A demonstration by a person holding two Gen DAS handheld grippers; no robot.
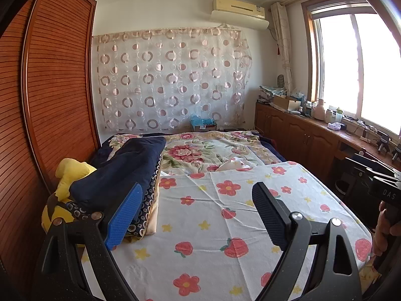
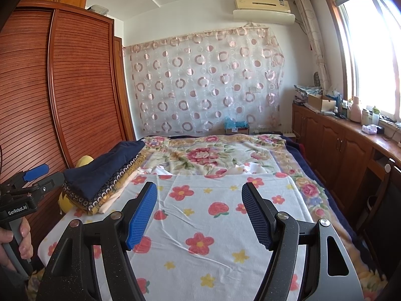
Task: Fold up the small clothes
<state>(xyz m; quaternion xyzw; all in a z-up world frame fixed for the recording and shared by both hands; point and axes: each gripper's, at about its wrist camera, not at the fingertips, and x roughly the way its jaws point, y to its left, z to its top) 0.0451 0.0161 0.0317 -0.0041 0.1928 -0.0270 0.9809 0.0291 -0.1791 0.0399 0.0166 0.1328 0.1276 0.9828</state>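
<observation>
We hold both claws above the bed (image 2: 313,195), empty — the left claw (image 1: 195,215) spread wide, the right claw (image 2: 199,215) likewise wide. A stack of folded clothes (image 2: 100,183) sits at the bed's left edge, navy piece on top. The floral cloth (image 2: 213,220) lies flat beneath us. We judge we are between garments — next we need a fresh piece; the small white item (image 1: 235,164) farther up the bed looks likeliest.
</observation>
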